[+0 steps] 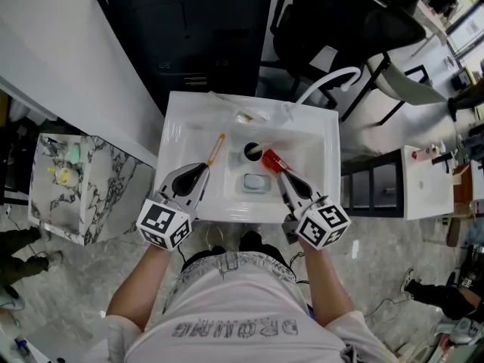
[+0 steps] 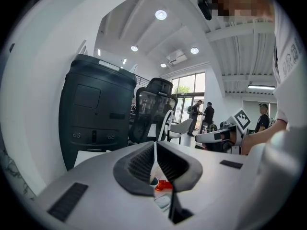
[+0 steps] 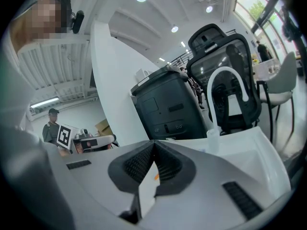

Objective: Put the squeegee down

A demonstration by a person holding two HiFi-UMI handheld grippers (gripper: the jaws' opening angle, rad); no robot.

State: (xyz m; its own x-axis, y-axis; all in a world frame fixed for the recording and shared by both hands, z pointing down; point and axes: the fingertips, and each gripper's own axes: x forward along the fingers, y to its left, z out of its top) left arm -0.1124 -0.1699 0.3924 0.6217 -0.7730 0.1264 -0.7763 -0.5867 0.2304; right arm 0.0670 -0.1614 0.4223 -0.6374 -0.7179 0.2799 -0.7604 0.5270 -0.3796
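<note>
Two grippers are in your hands, low over the front rim of the white sink (image 1: 175, 131), with your forearms coming in from below. Your left gripper (image 1: 203, 169) has its jaws pressed together, and in the left gripper view nothing stands between its ribbed pads (image 2: 144, 163). Your right gripper (image 1: 282, 175) is also clenched, pad against pad in its own view, and it carries nothing. Just beyond your right gripper lies the red squeegee (image 1: 272, 159), as far as I can tell that this red tool is the squeegee. It rests in the basin, tilted, and whether the jaw tips touch it I cannot say. Near it, toward you, a blue-grey pad (image 1: 255, 182) lies flat on the basin floor. The dark drain (image 1: 252, 151) is just left of the squeegee. An orange-handled stick (image 1: 217, 148) lies at a slant ahead of your left gripper, apart from its tips. At the back of the sink a white curved faucet (image 1: 333, 78) rises to the right. Behind the sink stands a black cabinet (image 1: 197, 36), and right of it a black office chair (image 1: 340, 21).
</note>
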